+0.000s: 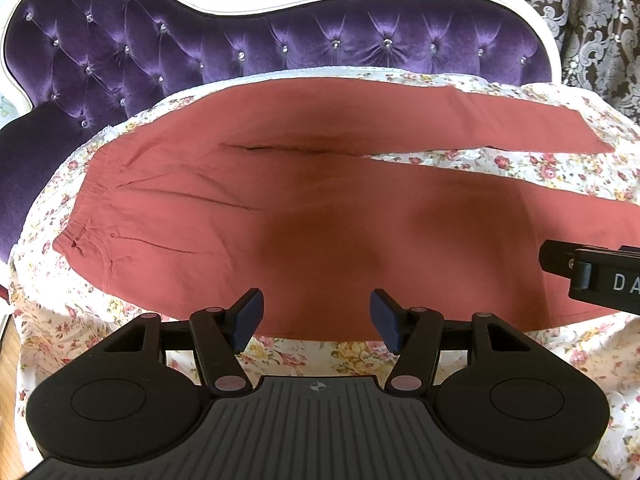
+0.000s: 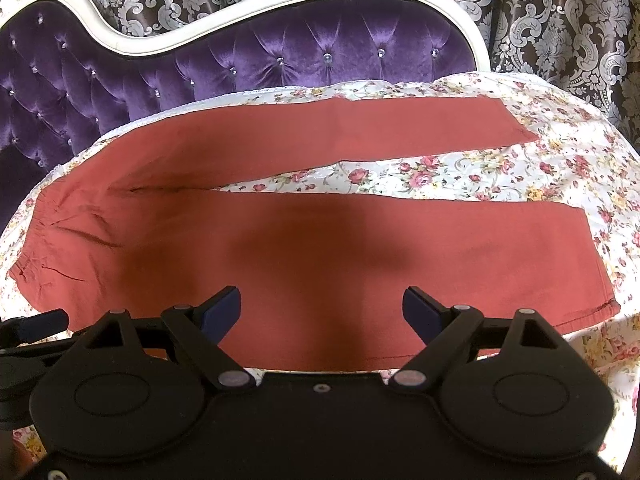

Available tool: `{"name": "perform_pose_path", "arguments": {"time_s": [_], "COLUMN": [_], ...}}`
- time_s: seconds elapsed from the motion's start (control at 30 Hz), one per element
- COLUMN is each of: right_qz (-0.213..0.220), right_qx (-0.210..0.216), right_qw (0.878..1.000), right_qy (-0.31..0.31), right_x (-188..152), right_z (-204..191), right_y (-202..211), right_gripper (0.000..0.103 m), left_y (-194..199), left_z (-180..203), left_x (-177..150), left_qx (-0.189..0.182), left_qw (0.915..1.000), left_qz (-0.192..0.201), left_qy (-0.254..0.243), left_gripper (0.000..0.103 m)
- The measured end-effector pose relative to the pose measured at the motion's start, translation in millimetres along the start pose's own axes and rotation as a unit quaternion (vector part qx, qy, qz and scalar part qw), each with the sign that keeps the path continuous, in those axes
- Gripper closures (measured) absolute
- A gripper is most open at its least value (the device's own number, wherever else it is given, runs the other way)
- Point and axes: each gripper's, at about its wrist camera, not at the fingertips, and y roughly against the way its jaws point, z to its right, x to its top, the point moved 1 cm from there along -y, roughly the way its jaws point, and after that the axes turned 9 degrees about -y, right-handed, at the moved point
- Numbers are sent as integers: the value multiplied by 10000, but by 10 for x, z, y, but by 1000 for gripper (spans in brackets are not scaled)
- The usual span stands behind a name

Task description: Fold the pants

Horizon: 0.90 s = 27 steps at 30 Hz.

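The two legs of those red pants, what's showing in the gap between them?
Only the flowered sheet, seen in both wrist views; the pants legs spread apart towards the hems.

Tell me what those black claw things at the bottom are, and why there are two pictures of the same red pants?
Those black claws are grippers, a bit like big tongs. A person holds one in each hand, and each has a small camera looking forward along its two fingers. That gives two pictures: one from the left gripper and one from the right gripper. In the left picture you can even see part of the right gripper poking in at the edge.

The red pants lie spread flat on a flowery cloth, waistband to the left, the two legs reaching right with a gap between them. Behind is a purple buttoned sofa back and patterned curtains.

Both grippers are open and hold nothing. They hover at the near edge of the pants, which are not yet folded.
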Motion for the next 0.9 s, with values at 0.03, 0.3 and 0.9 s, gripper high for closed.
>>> {"name": "perform_pose_path", "arguments": {"time_s": [0.03,0.3,0.9], "right_qz": [7,82,874], "right_qx": [-16,-257,-795], "right_qw": [10000,9996,9920], "right_qy": [-4,47,449], "right_x": [-4,1,-12], "right_z": [5,58,104], "right_y": [4,28,154], "right_gripper": [14,14,18], "left_y": [-1,3,38], "left_z": [3,55,80], "left_x": [1,-9,4], "left_qx": [-3,-84,-110], "left_qw": [10000,9999,9999], "left_qz": [-4,-30,49], "left_qy": [0,-65,-113], "left_gripper": [45,45,45]}}
